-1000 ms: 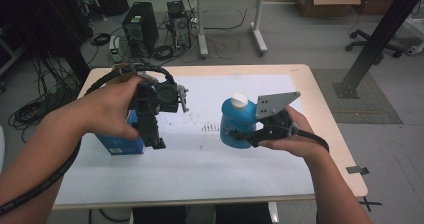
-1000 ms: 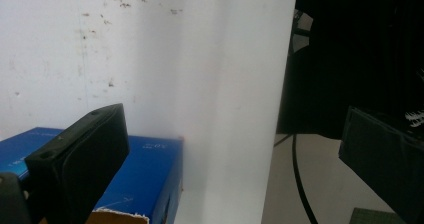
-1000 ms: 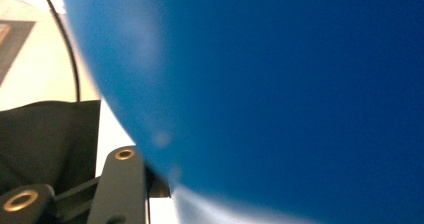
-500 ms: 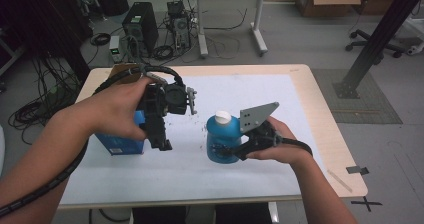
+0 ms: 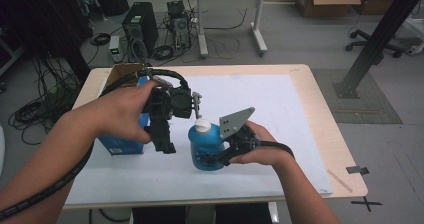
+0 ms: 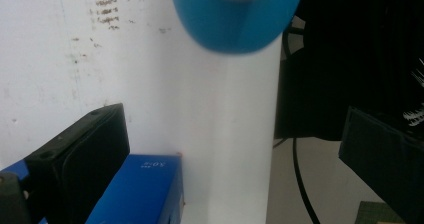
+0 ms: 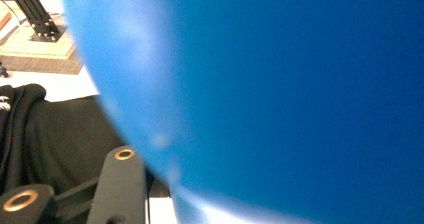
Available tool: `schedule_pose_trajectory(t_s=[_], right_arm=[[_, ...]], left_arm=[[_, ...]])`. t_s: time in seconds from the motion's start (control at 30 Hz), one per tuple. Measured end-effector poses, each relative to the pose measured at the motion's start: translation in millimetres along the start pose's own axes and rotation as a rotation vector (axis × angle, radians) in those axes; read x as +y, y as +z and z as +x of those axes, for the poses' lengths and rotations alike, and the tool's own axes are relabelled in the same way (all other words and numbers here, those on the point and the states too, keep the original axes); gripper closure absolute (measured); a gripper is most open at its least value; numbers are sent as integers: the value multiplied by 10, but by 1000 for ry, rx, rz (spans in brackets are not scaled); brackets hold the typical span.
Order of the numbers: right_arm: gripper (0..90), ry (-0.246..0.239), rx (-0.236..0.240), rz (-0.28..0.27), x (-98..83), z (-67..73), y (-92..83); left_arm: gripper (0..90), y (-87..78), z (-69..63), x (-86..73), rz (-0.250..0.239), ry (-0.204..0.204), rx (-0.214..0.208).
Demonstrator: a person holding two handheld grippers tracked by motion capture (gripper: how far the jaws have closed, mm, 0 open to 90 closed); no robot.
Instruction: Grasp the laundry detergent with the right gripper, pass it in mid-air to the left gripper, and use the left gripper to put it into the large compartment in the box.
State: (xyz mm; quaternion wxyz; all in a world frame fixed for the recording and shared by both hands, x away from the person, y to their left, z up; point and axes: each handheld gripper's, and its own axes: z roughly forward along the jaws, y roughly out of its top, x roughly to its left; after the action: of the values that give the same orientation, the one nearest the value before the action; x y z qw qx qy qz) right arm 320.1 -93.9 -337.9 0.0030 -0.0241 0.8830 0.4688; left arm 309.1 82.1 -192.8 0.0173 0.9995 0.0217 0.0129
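Note:
A blue bottle point(image 5: 204, 146) with a white cap point(image 5: 202, 125) is held upright just above the white sheet point(image 5: 265, 104), with my right gripper point(image 5: 210, 159) shut on its lower body. In the right gripper view the bottle point(image 7: 280, 94) is pressed close, with one black finger point(image 7: 120, 184) beside it. My left gripper point(image 5: 172, 120) hovers just left of the cap, tilted down. Its jaws stand wide apart in the left gripper view point(image 6: 230, 149) with nothing between them, and the bottle point(image 6: 235, 19) lies ahead. A blue box point(image 5: 120, 144) sits under the left hand, near the left jaw point(image 6: 140, 189).
The wooden table point(image 5: 325, 129) carries the white sheet across most of its top. An open cardboard box point(image 5: 119, 72) stands at the back left corner. Beyond the table are computer towers point(image 5: 134, 26), cables, another table and a black post base point(image 5: 356, 86).
My right gripper has carried the blue bottle leftward and nearer to the person, up beside the left gripper. The left gripper has shifted slightly right, still open.

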Motion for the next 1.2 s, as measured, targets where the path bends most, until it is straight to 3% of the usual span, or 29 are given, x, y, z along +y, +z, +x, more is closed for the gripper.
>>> schedule_pose_trajectory(t_s=[0.4,1.2], right_arm=[[457,-18,29,-6,121,-18,266],[458,-28,24,-18,288,-54,456]], left_arm=[[2,52,-3,53,5,4,2],[2,219,8,90,25,10,4]])
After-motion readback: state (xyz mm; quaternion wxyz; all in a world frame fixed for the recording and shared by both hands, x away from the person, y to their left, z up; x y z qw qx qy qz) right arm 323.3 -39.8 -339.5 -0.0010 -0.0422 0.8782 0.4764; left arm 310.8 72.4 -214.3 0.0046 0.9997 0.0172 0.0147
